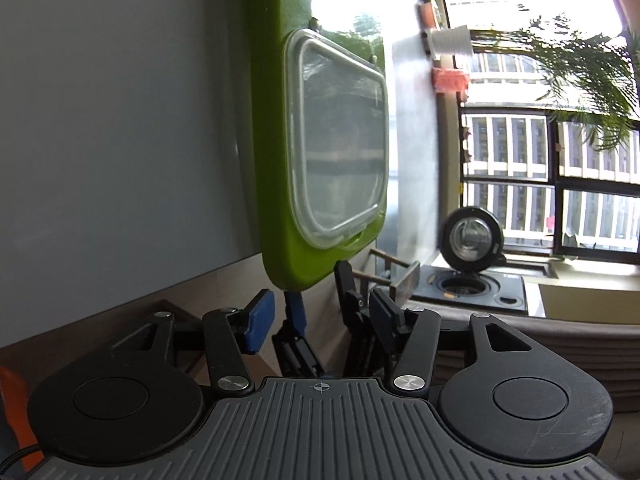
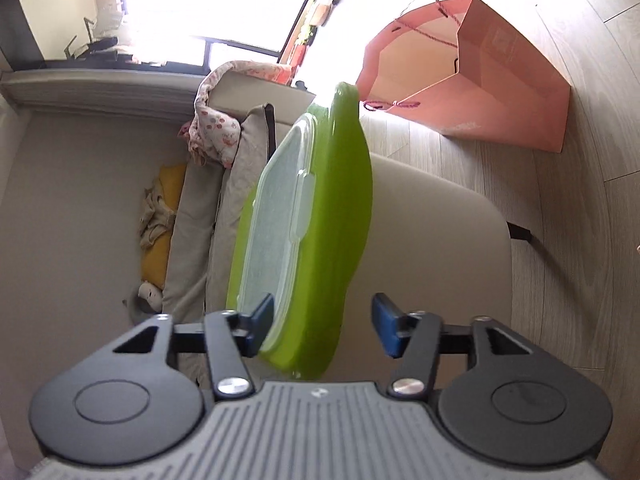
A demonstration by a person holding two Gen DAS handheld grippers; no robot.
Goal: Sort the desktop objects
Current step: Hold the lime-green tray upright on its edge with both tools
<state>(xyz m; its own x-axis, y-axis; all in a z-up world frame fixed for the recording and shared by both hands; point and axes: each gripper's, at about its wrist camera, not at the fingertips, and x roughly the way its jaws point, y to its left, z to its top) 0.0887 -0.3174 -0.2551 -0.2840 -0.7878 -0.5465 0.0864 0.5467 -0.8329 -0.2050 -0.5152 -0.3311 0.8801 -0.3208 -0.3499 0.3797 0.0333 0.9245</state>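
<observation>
Green tray point(image 2: 320, 216) stands between right hand-held gripper point(image 2: 322, 326) pads.

The green tray point(image 1: 276, 128) runs off the top edge in the left wrist view, and what lies under the cloudy lid point(image 1: 340, 140) cannot be made out. In the right wrist view the tray's point(image 2: 340, 208) near end hides behind the gripper body; the window point(image 2: 192, 4) is washed out by glare.
</observation>
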